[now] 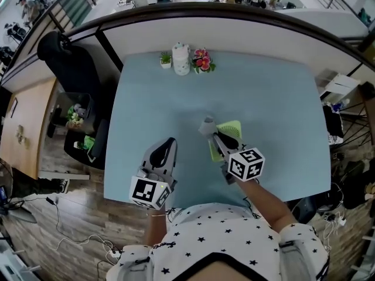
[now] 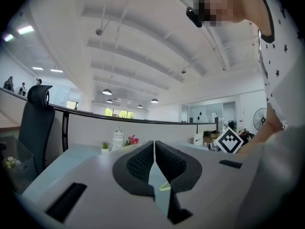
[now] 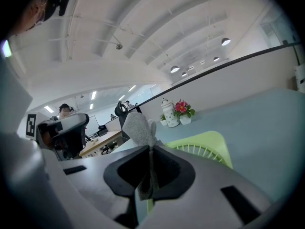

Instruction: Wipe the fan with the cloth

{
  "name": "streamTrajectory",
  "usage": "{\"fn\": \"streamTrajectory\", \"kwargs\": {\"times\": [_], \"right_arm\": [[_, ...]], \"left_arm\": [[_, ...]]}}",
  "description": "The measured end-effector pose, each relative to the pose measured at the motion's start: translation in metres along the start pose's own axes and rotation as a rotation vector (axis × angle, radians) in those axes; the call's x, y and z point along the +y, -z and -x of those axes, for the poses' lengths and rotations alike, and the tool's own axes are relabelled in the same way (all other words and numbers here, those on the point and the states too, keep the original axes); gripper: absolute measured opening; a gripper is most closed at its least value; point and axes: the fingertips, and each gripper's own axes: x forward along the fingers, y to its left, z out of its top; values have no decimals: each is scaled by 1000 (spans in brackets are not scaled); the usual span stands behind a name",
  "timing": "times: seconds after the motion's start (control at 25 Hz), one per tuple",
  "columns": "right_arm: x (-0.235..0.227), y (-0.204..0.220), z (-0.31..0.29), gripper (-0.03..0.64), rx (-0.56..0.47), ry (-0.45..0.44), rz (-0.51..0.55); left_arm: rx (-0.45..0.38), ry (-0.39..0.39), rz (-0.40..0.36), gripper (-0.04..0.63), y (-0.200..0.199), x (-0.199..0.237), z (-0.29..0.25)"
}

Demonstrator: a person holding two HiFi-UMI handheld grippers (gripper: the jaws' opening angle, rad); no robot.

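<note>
A light green fan lies flat on the pale blue table; in the right gripper view the fan shows just past the jaws. My right gripper hangs over the fan's left side, shut on a grey cloth. The cloth sticks up in a bunch above the right gripper. My left gripper hovers left of the fan, apart from it, jaws shut with nothing between them. In its own view the left gripper shows only a sliver of the fan below the jaws.
A white jar with a small green plant and pink flowers stands at the table's far edge. A black office chair stands off the far left corner. A curved partition runs behind the table.
</note>
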Motion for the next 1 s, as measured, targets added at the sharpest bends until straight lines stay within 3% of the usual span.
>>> {"fn": "streamTrajectory", "kwargs": {"times": [0.72,1.0], "right_arm": [[-96,-17,56,23,-100,282,-81],[-104,-9,61,24,-104,311,-110]], "left_arm": [[-3,61,-4,34,-1,-10,-8],[-6,64,-7,34,-2,-12,-6]]}}
